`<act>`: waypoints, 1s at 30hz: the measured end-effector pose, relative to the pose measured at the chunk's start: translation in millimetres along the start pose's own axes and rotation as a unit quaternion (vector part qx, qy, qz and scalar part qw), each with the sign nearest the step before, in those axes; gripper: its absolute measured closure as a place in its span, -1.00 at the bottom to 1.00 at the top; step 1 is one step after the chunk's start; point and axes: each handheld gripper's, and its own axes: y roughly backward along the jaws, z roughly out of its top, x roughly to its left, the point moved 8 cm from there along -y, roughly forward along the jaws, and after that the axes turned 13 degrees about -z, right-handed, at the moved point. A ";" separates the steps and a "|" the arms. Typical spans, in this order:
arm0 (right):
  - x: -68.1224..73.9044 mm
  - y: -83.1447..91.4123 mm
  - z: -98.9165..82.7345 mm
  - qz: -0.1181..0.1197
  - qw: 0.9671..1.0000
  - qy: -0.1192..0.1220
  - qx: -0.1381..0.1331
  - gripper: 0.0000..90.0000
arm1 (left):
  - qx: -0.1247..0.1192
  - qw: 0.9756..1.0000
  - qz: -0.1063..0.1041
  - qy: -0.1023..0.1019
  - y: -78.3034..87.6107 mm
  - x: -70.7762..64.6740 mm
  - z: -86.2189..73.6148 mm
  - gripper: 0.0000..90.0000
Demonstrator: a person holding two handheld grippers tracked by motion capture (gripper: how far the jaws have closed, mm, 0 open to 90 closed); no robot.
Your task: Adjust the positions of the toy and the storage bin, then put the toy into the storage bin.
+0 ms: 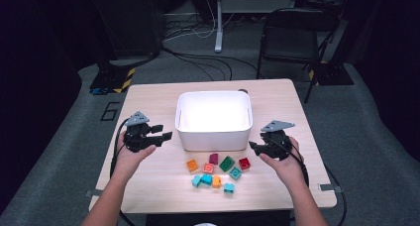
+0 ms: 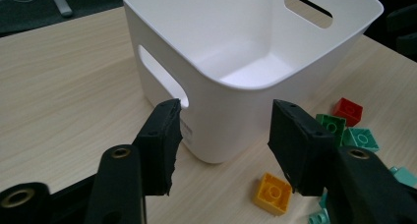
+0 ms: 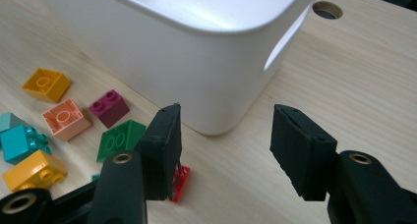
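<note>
My left gripper [image 1: 159, 135] and right gripper [image 1: 259, 147] are black — grey triangular plates on top, black cables, brass-ringed screw holes

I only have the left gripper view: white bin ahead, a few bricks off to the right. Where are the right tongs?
Observer: The right tongs are by the white bin's front right corner, open, with nothing between them.
Operator: Any brick hidden from me?
Observer: Yes, a magenta brick lies in front of the bin, next to the green brick.
Operator: Which brick is nearest the right tongs?
Observer: The red brick, on the table just beyond one jaw.
</note>
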 end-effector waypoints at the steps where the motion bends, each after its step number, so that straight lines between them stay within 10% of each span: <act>1: -0.1 2.8 -2.9 -0.005 1.000 -0.004 0.003 -0.01 | 0.002 1.000 0.002 -0.002 -0.9 -1.4 -3.6 -0.04; 14: -12.7 11.8 -14.8 -0.022 0.999 -0.025 -0.026 -0.03 | 0.015 0.999 -0.027 -0.016 -20.3 -9.8 -41.6 0.10; 30: -1.8 2.4 -18.9 -0.019 1.000 -0.002 -0.025 -0.05 | 0.071 0.993 -0.084 -0.040 -62.9 -24.6 -77.1 0.10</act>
